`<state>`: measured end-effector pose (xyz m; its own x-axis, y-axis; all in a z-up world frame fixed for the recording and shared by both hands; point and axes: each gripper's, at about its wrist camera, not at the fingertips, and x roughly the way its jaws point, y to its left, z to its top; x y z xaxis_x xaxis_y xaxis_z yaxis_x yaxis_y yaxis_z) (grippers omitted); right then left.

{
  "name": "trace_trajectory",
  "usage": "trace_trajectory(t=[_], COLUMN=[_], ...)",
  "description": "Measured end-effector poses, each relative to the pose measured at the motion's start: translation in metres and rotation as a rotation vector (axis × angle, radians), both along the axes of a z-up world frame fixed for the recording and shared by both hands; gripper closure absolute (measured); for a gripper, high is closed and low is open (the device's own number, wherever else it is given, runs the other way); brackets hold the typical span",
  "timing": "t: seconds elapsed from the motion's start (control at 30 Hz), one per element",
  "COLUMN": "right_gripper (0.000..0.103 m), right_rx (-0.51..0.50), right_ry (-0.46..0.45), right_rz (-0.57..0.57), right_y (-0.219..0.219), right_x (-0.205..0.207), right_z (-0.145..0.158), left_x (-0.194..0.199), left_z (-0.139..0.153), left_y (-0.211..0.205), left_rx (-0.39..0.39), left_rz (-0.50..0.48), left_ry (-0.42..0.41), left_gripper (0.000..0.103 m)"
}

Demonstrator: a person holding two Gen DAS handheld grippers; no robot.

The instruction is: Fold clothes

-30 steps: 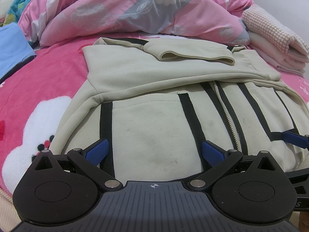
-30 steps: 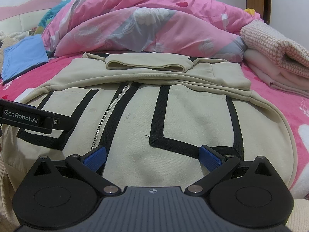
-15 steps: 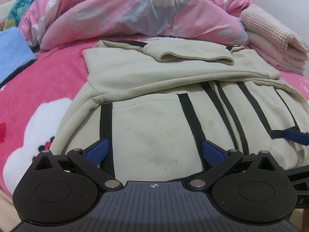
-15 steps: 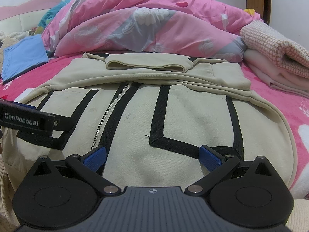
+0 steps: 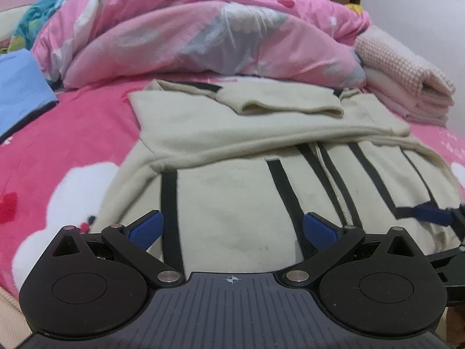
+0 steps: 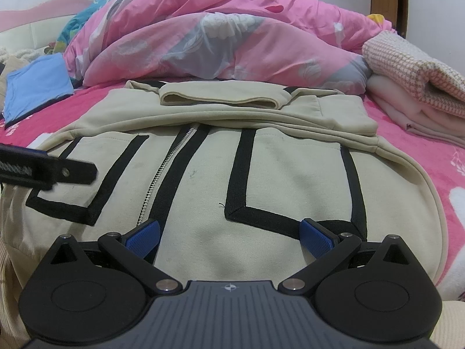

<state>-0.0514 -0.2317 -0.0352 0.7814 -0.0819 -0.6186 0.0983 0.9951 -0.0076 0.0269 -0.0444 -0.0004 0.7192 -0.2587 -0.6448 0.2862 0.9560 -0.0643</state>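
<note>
Jacket: matt beige fleece cloth; zip metal; duvet smooth cotton-like.

Soft, even indoor light with no glare and only faint shadows. Fisheye bending curves the edges and darkens the corners. The left wrist view is smeared with blur; the right is sharper.

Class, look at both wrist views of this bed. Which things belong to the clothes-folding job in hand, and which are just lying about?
Belonging to the job:
beige zip jacket, sleeves already folded across it
left gripper, open
right gripper, open

Just lying about:
pink duvet
blue cloth
stack of folded blankets
pink bedsheet
</note>
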Motion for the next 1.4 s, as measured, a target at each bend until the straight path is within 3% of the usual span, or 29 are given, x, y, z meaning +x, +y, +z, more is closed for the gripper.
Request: trace_trajectory(t=[0.17, 0.77, 1.4], right_gripper=[0.0, 0.0, 0.0], right_rx=[0.001, 0.0, 0.002], right_ry=[0.001, -0.003, 0.002], right_rz=[0.0, -0.002, 0.003], right_y=[0.001, 0.001, 0.001], right_x=[0.0, 0.0, 0.001], right_z=[0.0, 0.0, 0.001], left_x=[-0.006, -0.012, 0.014], left_z=[0.008, 0.003, 0.005], left_y=[0.012, 0.029, 0.061], left_rx=[-0.039, -0.116, -0.257], left_rz=[0.018, 0.026, 0.092], left_ry=[-0.032, -0.011, -0.078], left_gripper=[0.0, 0.0, 0.0])
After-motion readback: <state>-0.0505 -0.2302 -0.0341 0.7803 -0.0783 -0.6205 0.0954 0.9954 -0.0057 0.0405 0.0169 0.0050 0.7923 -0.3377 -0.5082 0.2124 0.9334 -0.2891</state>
